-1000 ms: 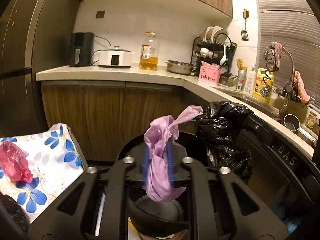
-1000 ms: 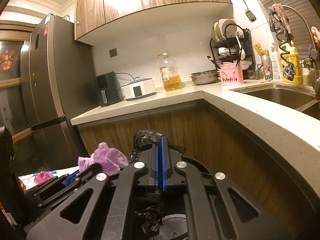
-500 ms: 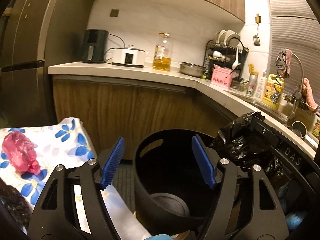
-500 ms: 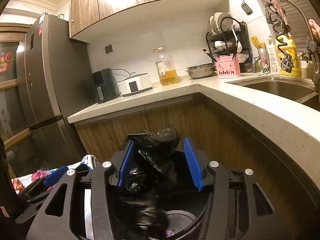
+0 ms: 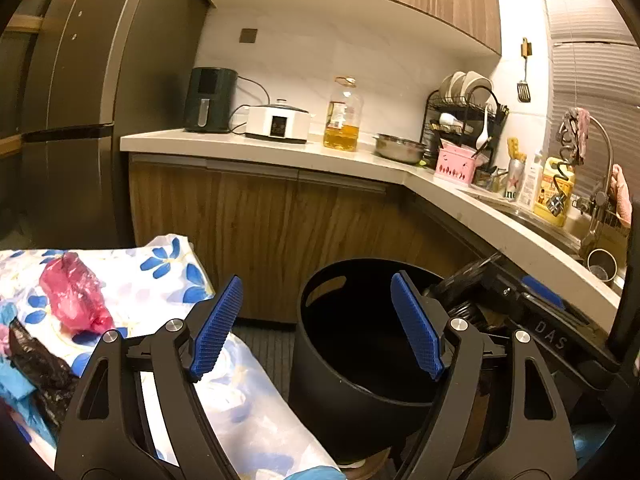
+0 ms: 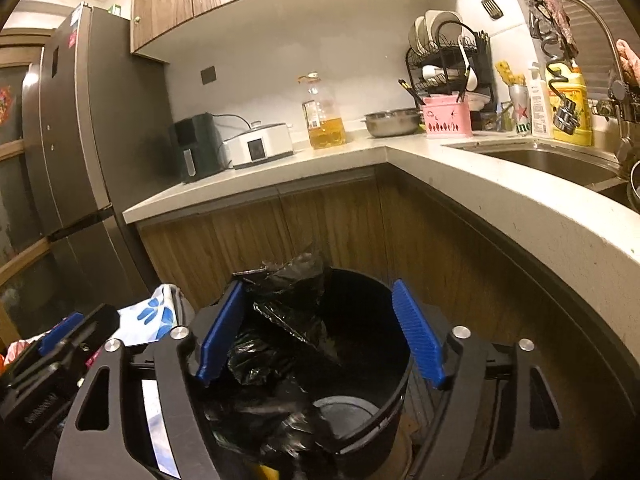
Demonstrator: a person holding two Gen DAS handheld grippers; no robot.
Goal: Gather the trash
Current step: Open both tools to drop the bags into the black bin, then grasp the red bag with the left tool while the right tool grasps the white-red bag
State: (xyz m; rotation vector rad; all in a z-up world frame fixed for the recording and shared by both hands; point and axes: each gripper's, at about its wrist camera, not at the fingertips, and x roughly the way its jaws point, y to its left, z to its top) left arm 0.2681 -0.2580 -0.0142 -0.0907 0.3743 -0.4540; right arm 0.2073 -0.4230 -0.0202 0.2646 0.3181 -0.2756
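- Black bin (image 5: 360,364) sits below both my grippers; a second ago each carried trash.
- Black bag (image 6: 280,344), just released, drops into the bin.
- Right gripper (image 6: 320,332) and left gripper (image 5: 316,324) now spread wide, empty.
- Red bag (image 5: 72,300) on floral cloth (image 5: 160,276) likely next.

The bin (image 5: 352,364) is plain black, as is the crumpled bag (image 6: 280,344) in it, and both grippers, left (image 5: 316,324) and right (image 6: 320,332), are black with ribbed blue pads (image 5: 416,328). At the left edge a white cloth (image 5: 160,280) printed with blue flowers carries a pink-red bag (image 5: 72,296), a black bag (image 5: 40,364) and a light blue scrap (image 5: 16,384). On the cream countertop (image 5: 256,152) stand a dark green appliance (image 5: 210,100), a white cooker (image 5: 278,124), a bottle of amber oil (image 5: 342,116) and a pink basket (image 5: 456,162), above brown wood-grain cabinets (image 5: 256,216).
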